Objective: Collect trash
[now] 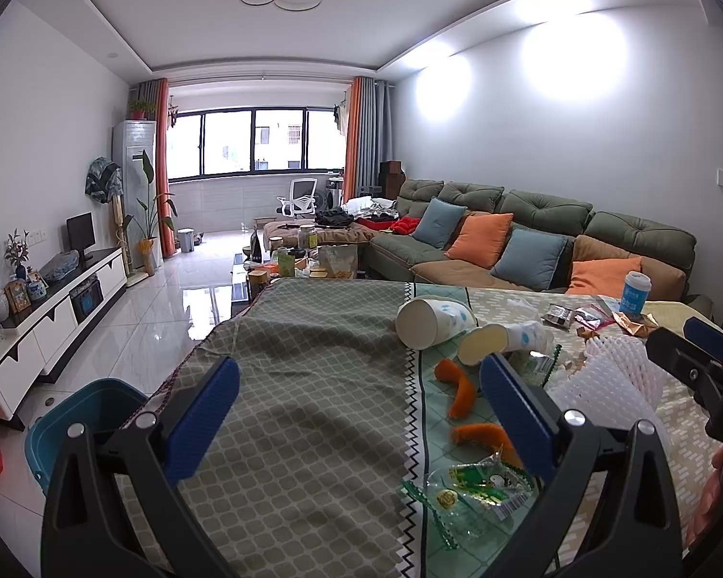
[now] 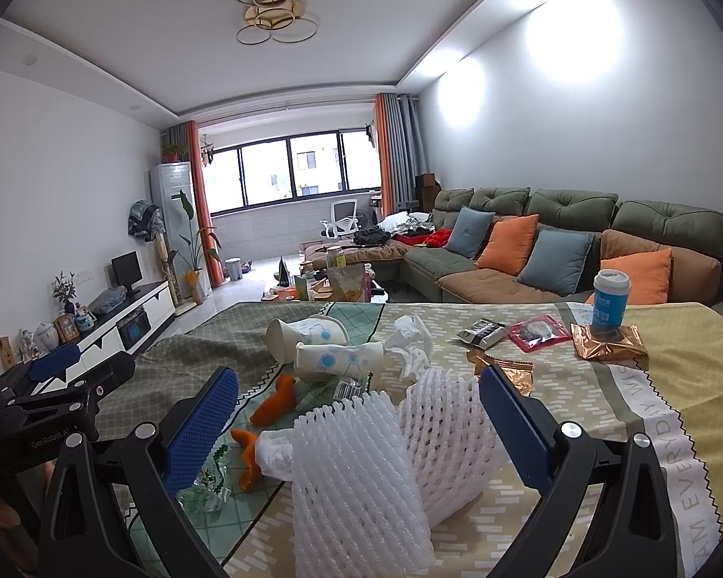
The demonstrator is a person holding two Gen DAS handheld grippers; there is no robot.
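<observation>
Two foam nets (image 2: 385,457) lie on table (image 2: 602,385), just right of orange peels (image 2: 274,407), between spread right gripper (image 2: 359,426) fingers. Likely light, squashy; pinch mid-body. Left gripper (image 1: 359,416) spread, empty.

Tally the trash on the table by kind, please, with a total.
Tipped paper cups: 2
Orange peel pieces: 2
White foam nets: 2
Crumpled tissue: 1
Wrappers and packets: 6
Upright lidded cup: 1
Total: 14
</observation>
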